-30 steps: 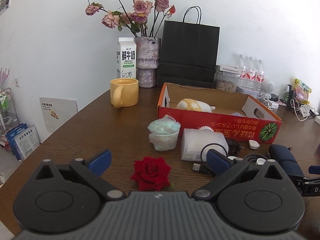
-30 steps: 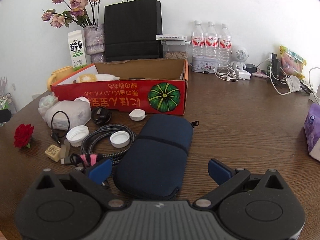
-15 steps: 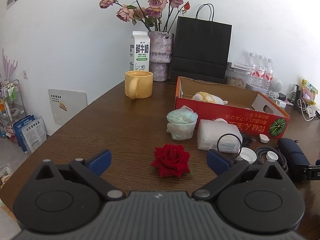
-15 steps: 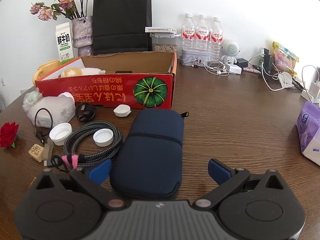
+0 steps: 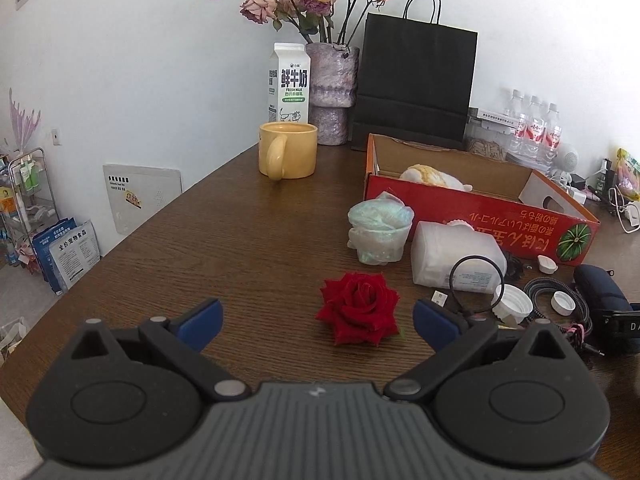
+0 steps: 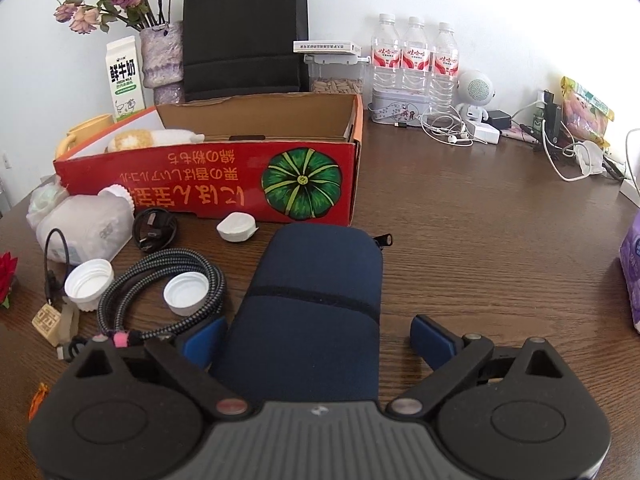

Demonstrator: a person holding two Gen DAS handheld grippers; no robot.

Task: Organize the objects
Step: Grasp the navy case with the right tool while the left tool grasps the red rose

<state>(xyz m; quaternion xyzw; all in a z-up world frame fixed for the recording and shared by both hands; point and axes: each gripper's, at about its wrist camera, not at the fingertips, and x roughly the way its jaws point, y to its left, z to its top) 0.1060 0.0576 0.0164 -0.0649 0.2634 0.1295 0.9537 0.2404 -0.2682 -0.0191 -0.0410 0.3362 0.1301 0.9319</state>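
A red cardboard box (image 6: 208, 188) holds a plush toy (image 6: 148, 138); the box also shows in the left wrist view (image 5: 480, 216). In front of it lie a navy zip pouch (image 6: 316, 304), a braided cable (image 6: 160, 280), two white caps (image 6: 88, 280), a white plastic bottle (image 5: 456, 256) and a red rose (image 5: 358, 308). My right gripper (image 6: 320, 340) is open, its blue fingers either side of the pouch's near end. My left gripper (image 5: 318, 322) is open, with the rose between its fingers, nearer the right one.
A yellow mug (image 5: 286, 156), milk carton (image 5: 289, 82), vase of dried roses (image 5: 332, 92) and black paper bag (image 5: 416, 84) stand at the back. Water bottles (image 6: 414, 60), earphones and chargers (image 6: 456, 132) sit back right. The table's left edge (image 5: 132, 236) drops to the floor.
My left gripper has swung left and back, so the rose has slid right in its view. My right gripper has moved forward over the pouch's near end. Both stay open.
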